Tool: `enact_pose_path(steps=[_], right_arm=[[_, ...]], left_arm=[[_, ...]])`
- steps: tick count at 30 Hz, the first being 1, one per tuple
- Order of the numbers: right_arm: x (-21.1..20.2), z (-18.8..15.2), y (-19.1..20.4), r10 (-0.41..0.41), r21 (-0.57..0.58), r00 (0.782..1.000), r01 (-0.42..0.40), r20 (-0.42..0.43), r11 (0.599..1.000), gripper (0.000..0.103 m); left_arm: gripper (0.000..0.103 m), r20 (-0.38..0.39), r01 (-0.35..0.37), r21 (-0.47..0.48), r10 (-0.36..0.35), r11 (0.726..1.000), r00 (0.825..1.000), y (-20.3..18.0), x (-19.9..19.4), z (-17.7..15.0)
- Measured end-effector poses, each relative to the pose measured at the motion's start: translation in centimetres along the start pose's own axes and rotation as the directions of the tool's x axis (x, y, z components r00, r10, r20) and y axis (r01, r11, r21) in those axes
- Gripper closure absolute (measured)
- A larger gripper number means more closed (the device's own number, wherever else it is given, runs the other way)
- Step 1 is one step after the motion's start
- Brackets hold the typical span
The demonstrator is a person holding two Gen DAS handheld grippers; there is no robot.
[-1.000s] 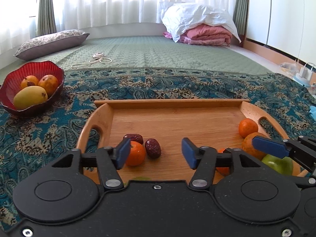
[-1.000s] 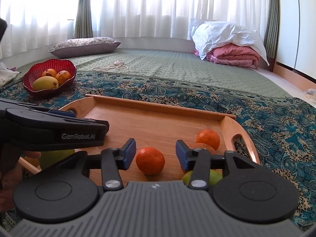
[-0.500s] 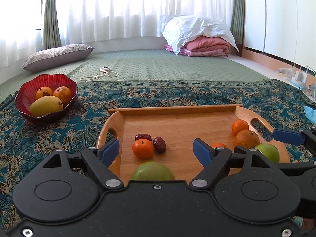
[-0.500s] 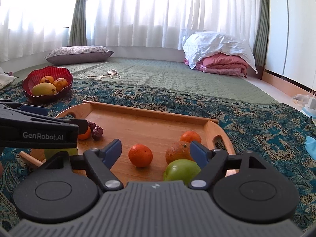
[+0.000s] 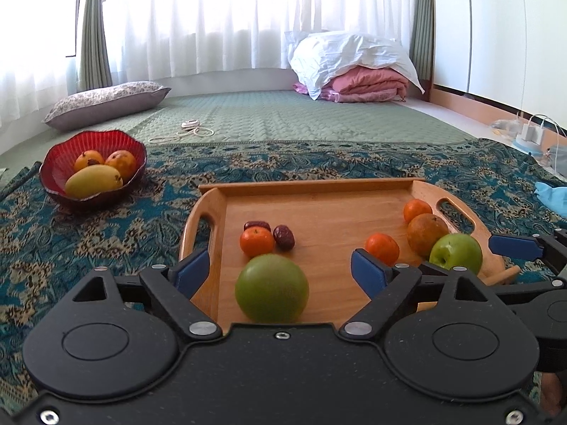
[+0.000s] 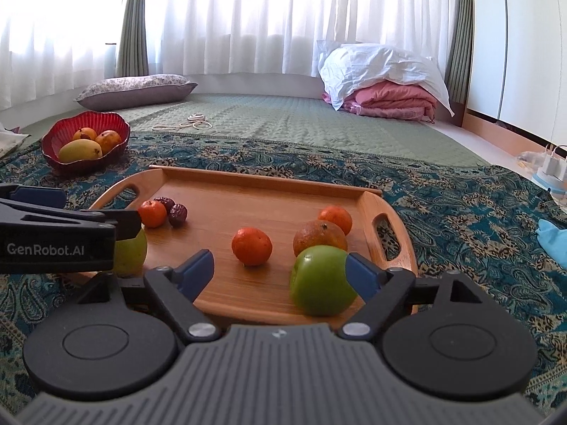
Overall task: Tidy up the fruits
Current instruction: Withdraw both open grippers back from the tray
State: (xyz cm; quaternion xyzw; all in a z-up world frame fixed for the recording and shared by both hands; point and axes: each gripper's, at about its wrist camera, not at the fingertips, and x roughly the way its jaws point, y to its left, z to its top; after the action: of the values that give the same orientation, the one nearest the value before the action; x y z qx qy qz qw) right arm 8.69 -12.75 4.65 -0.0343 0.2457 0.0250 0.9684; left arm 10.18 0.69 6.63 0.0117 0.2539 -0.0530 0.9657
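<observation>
Both claws hang wide and empty at the near edge of the tray (image 5: 312, 187): the left claw (image 5: 280, 272) behind one green apple (image 5: 271, 287), the right claw (image 6: 280, 272) beside another (image 6: 320, 281). Farther in on the tray lie oranges and dates. The red bowl (image 5: 53, 173), left of the tray, holds only three fruits, so most sorting looks undone.

Fruits are sitting along the tray's (image 5: 312, 188) left and right ends; a bowl (image 5: 53, 184) is lying beyond its left end.
</observation>
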Motion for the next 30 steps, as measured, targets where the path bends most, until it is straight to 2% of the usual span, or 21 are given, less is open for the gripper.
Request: enact_pose_path(steps=[10,19,30], right_arm=[[-0.8,-2.0,-0.1,0.002,0.024,1.0,-0.002,-0.025,1.0,0.012],[-0.8,-3.8,-0.4,-0.001,0.068,0.997,0.006,-0.073,0.998,0.012],[-0.1,-5.3,-0.9,-0.033,0.065,0.992,0.042,-0.121,0.997,0.011]], left_arm=[[0.017,-0.038,-0.012,-0.037,0.011,0.999,0.999,0.6,-0.8,-2.7],[0.016,-0.063,-0.026,-0.021,0.025,0.999,0.998,0.3,-1.3,-4.7],[0.015,-0.115,-0.072,-0.023,0.069,0.997,0.991,0.5,-0.3,-6.5]])
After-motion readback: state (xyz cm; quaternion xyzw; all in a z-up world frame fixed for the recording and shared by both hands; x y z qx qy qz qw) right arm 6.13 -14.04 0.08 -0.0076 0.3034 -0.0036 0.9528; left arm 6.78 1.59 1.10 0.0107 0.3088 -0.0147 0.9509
